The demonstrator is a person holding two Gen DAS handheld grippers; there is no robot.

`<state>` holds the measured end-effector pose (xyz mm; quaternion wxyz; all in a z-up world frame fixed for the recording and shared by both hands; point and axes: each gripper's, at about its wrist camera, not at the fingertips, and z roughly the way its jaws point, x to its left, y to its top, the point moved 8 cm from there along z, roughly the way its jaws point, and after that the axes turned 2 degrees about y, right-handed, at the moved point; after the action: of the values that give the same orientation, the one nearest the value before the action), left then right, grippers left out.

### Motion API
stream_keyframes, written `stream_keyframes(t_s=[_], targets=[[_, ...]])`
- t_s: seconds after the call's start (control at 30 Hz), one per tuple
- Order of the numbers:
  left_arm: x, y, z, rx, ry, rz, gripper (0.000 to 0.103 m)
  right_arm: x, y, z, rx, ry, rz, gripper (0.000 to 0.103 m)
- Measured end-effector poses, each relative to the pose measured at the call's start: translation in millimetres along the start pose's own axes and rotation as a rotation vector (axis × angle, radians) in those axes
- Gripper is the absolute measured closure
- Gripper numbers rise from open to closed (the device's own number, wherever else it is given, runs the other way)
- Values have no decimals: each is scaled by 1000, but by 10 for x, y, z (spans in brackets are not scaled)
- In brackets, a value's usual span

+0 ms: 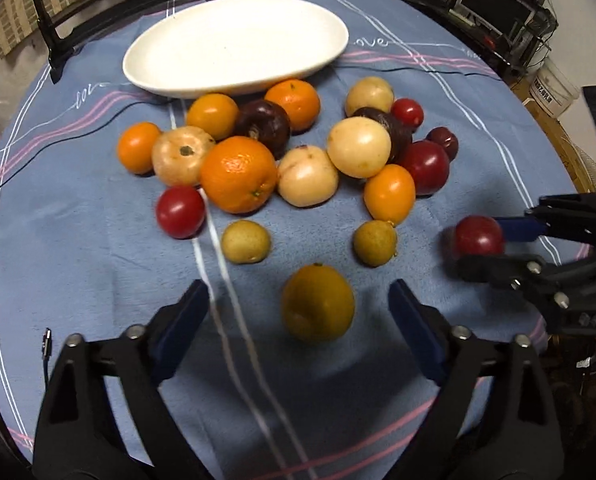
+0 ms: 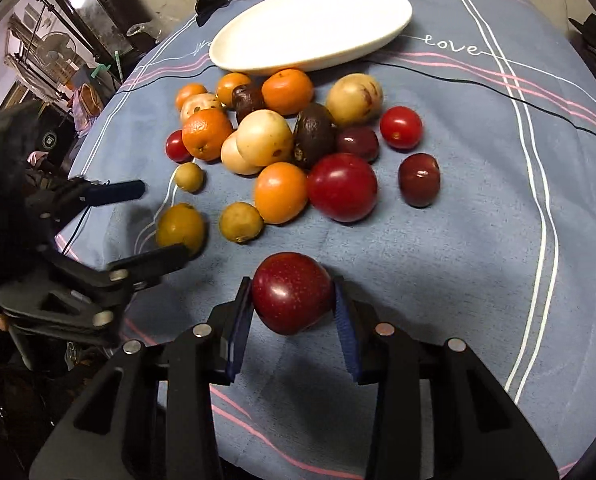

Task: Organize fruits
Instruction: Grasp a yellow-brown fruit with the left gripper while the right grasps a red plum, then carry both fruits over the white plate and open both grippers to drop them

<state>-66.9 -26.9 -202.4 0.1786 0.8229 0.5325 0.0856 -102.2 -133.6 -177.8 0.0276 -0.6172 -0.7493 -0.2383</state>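
Right gripper (image 2: 293, 300): clamped on a red plum (image 2: 291, 298), near the worktop's front edge.
Left gripper (image 1: 298, 300): jaws apart, straddling a yellow-orange fruit (image 1: 318, 302) without touching.
White plate (image 1: 237, 44): behind the fruit pile.

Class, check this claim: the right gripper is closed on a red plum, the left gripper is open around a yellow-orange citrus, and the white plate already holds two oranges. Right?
One error: the white plate holds nothing, as the left wrist view shows. The right gripper does grip the red plum, and the left gripper is open around the yellow-orange citrus.
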Motion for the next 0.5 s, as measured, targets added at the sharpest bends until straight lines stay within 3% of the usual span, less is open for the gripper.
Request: stream_keyframes(t_s=[0.1, 0.17, 0.5], targets=[[-16, -20, 165, 62, 3, 1, 48, 10, -14, 33, 8, 2, -2, 63], [-58, -2, 160, 55, -23, 7, 65, 33, 26, 60, 10, 6, -4, 63], [82, 77, -115, 48, 3, -32, 65, 99, 143, 0, 6, 15, -38, 63]])
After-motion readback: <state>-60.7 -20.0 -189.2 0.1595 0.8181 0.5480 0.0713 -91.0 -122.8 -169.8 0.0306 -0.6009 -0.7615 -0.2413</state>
